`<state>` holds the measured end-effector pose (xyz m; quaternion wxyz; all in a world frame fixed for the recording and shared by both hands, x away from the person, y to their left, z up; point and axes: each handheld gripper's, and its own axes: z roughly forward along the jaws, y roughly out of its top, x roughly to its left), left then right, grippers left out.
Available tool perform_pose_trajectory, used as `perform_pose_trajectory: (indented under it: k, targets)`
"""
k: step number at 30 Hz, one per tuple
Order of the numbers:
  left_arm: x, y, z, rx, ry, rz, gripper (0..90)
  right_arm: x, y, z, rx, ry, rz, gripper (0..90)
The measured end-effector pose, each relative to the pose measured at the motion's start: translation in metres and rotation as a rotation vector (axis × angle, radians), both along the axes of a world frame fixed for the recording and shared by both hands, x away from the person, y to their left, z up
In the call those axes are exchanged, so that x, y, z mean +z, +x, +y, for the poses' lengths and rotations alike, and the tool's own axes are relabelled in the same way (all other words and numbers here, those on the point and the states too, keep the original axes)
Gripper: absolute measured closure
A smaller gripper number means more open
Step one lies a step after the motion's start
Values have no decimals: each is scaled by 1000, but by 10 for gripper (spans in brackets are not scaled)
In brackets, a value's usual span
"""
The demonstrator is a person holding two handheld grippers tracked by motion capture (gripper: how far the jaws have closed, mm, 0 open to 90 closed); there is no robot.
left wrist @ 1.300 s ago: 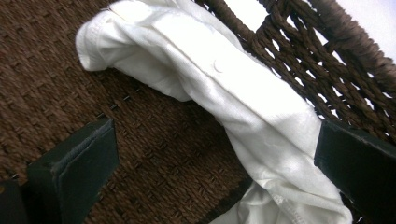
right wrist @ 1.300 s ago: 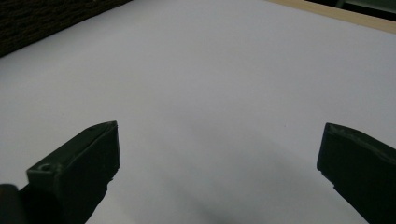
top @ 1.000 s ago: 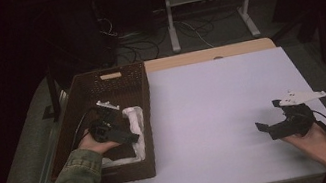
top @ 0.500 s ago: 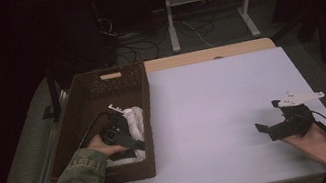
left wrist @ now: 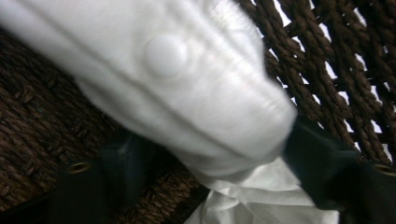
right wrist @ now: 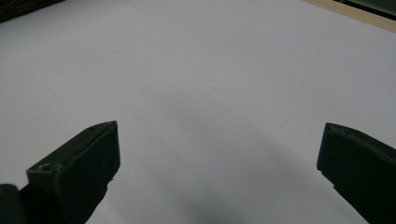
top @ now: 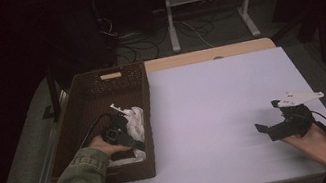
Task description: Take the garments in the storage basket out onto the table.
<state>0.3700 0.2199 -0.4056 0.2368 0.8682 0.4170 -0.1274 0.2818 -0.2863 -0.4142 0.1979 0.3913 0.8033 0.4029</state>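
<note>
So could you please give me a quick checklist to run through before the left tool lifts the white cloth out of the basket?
1. Cloth between the jaws of the left tool: ok, a jaw sits on each side of it.
2. Grip firm: cannot tell; the jaws have just been closing on the cloth, but pad contact is blurred.
3. Basket wall clear of the jaws: cannot tell; the weave lies close behind the right-hand jaw.
4. Whole cloth gathered: not ok, more white fabric hangs below the jaws.
5. Right tool free: ok, open over the bare table.
6. Landing space on the table: ok.
</note>
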Motion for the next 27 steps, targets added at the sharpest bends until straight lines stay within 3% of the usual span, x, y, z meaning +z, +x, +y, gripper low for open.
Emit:
perform_pose_trajectory:
  k: [9, 13, 18, 21, 22, 27]
  targets:
    - [2, 5, 3, 7, -33, 27, 662, 0, 0, 0, 0, -8, -2, 0]
    - [6, 6, 6, 25, -42, 17, 706, 0, 0, 0, -2, -8, -2, 0]
    - [24, 5, 15, 74, -77, -38, 721, 1, -1, 0, -2, -16, -7, 0]
    - [41, 5, 28, 132, -161, -42, 724, 1, -1, 1, -3, -17, -9, 0]
    - [41, 5, 28, 132, -161, -42, 726, 1, -1, 1, -3, -18, -9, 0]
    - [56, 3, 46, 204, -270, -43, 732, 1, -2, 1, -3, -22, -12, 0]
